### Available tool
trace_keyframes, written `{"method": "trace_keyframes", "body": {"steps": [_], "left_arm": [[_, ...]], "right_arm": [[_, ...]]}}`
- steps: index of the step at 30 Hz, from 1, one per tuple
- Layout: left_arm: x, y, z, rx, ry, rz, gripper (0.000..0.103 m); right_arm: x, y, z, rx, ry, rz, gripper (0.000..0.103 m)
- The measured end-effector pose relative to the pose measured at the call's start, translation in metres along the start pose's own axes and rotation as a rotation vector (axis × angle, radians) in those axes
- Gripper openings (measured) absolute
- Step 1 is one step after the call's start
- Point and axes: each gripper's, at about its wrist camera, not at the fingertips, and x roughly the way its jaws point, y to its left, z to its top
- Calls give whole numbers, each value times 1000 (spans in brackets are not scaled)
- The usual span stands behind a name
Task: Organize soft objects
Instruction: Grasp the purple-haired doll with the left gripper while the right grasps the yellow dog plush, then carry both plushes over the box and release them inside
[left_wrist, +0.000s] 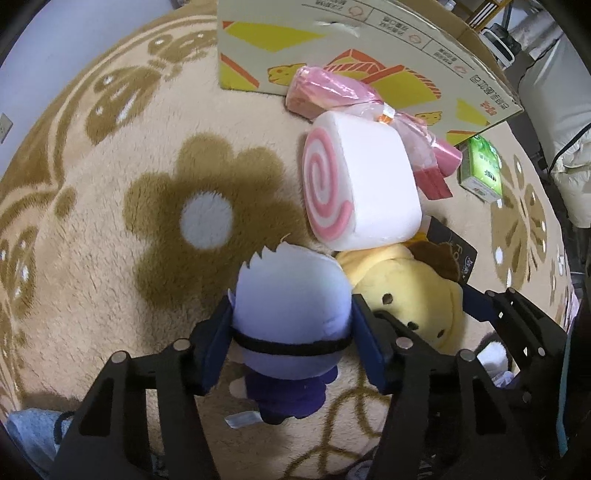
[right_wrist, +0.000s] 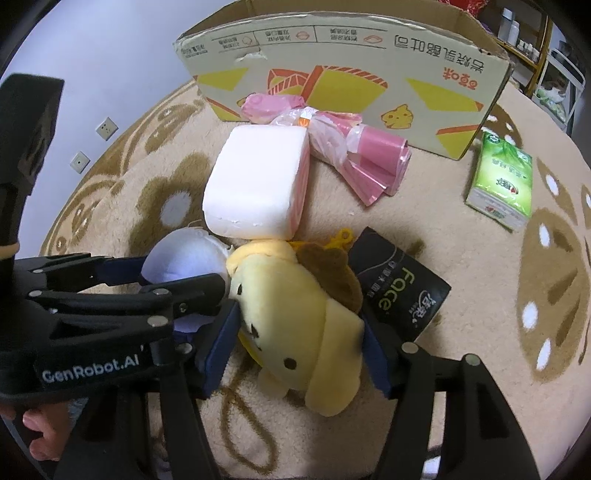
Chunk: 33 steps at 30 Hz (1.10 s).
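The left gripper (left_wrist: 291, 332) clamps a lilac doll (left_wrist: 288, 306) by the head, low on the flowered rug (left_wrist: 110, 221). Touching it, the yellow dog plush (right_wrist: 295, 325) is squeezed between the right gripper's (right_wrist: 299, 332) blue pads. The left gripper's body reads "GenRobot.AI". Just beyond lies a pink-swirl roll cushion (left_wrist: 358, 184), then pink bags (right_wrist: 354, 155) against a cardboard box (right_wrist: 351, 66) printed in Chinese. A black "Face" pack (right_wrist: 399, 291) touches the dog; a green tissue pack (right_wrist: 502, 184) lies apart.

Right gripper (right_wrist: 295, 343) clasps yellow plush dog (right_wrist: 295, 314); rug (right_wrist: 480, 295) beneath.
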Motion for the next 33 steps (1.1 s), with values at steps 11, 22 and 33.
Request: {"method": "trace_keyframes", "body": {"steps": [11,22,33], "left_arm": [[-14,4,-1,14,-56,65,57],[-41,25,6,-60,-176,149,56],[-67,29,10,-97,-317,204,56]], "right_arm": [[9,10,4,-53,-7,-54,74],[-15,10,3,-62,-90,-39,54],[-50,-2,3,-12,-196,-80,54]]}}
